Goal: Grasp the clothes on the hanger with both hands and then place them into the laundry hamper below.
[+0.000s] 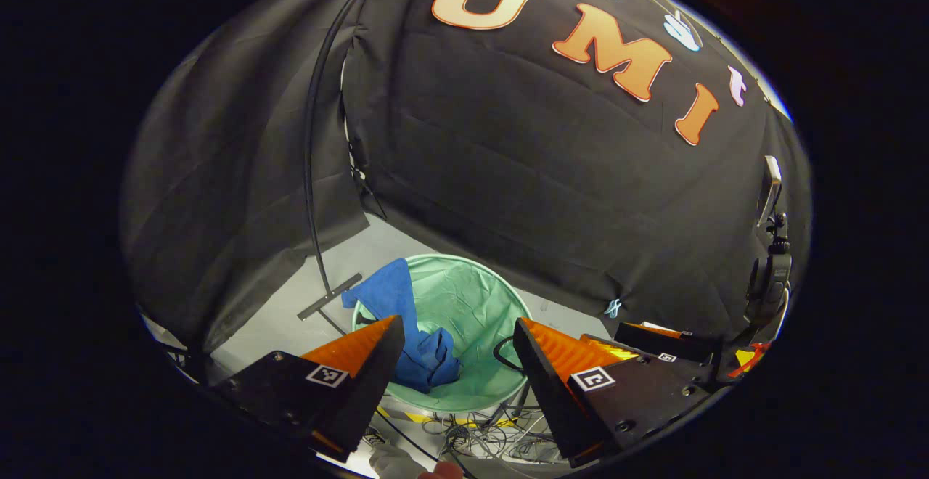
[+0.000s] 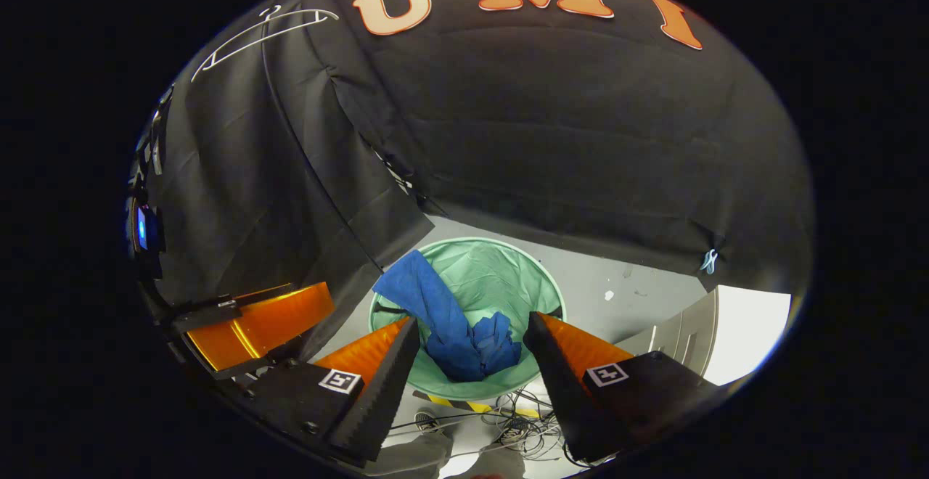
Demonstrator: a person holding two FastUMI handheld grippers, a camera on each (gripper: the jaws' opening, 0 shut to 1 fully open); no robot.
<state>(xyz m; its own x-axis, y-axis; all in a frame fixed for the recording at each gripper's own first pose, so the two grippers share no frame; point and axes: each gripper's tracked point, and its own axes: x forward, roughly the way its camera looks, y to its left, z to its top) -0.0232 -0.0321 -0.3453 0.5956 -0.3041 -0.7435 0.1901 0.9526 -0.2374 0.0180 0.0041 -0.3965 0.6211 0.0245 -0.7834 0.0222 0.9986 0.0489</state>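
Both grippers, left gripper (image 1: 457,363) and right gripper (image 2: 472,363), gape empty. Blue clothes (image 2: 457,319) lie in the laundry hamper (image 2: 537,283), draped over its 10 o'clock rim; soft, light, limp stuff, I'd pinch a bunched fold.

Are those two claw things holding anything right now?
No. The left gripper and the right gripper are both open and hold nothing. The blue cloth lies in the green hamper, partly draped over its rim.
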